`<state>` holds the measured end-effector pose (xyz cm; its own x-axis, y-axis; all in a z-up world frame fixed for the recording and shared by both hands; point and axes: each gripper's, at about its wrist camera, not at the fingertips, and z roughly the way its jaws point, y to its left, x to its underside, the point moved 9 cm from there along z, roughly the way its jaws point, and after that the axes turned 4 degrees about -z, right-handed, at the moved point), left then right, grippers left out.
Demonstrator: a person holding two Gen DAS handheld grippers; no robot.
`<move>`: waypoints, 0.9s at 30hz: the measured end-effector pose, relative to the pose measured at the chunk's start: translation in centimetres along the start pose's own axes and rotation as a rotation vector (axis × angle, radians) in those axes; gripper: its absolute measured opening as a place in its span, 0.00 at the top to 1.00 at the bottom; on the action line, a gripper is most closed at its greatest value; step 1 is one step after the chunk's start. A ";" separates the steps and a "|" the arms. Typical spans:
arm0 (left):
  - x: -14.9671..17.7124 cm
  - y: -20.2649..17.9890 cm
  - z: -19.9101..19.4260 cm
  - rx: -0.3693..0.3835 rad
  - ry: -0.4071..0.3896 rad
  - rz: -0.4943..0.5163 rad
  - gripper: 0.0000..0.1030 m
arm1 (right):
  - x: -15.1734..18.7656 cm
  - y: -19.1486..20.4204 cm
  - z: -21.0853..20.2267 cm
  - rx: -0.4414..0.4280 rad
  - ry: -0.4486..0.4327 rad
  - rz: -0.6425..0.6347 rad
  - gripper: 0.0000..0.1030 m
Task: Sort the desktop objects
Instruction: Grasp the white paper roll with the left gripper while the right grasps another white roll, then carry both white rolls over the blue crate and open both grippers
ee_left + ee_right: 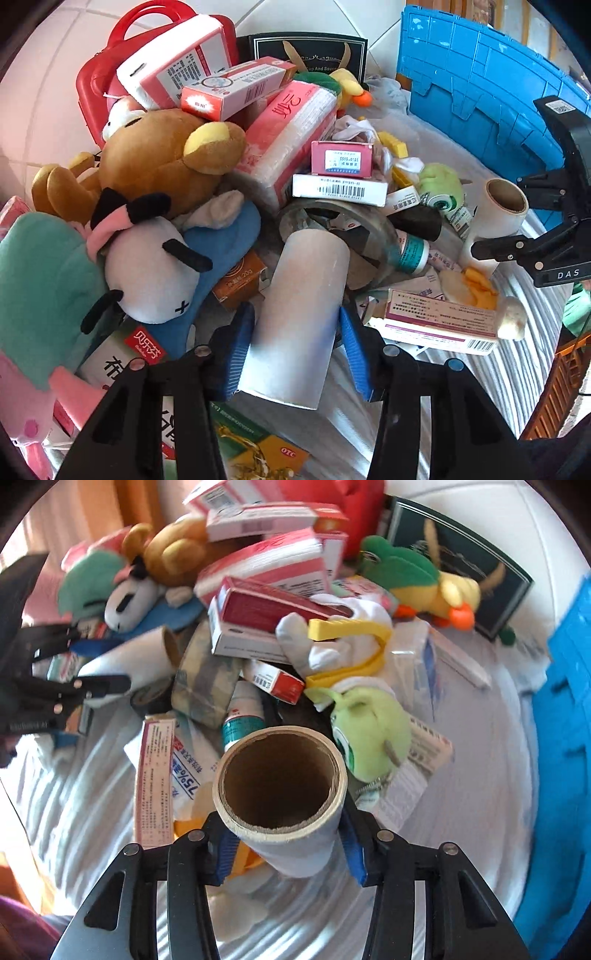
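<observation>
Both grippers are clamped on paper rolls: the left gripper [295, 354] has a white roll [299, 317] between its blue fingers [232, 354], long axis pointing away toward the pile, while the right gripper [284, 845] pinches another roll [280, 782], hollow end tipped up at the camera.

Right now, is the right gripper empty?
No: in the right wrist view the right gripper is closed on a white roll with a cardboard core, its blue pads pressing both sides.
</observation>
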<state>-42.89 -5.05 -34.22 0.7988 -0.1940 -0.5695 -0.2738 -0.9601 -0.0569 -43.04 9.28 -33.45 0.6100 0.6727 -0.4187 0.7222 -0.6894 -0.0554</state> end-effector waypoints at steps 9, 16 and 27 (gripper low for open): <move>-1.5 -1.1 -2.8 0.022 -0.065 0.008 0.59 | -1.1 0.4 -4.2 -0.041 -0.122 0.145 0.55; -0.6 -0.5 -2.0 0.019 -0.014 0.000 0.59 | -3.2 1.0 -6.5 -0.040 -0.191 0.175 0.55; -4.3 -2.5 -6.4 0.064 -0.126 0.064 0.59 | -4.6 0.5 -12.0 0.023 -0.296 0.212 0.55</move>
<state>-42.21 -3.15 -26.35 0.7059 -0.2239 -0.6720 -0.3591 -0.9309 -0.0670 -41.58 9.04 -20.64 0.6219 0.4097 -0.6674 0.5804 -0.8133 0.0415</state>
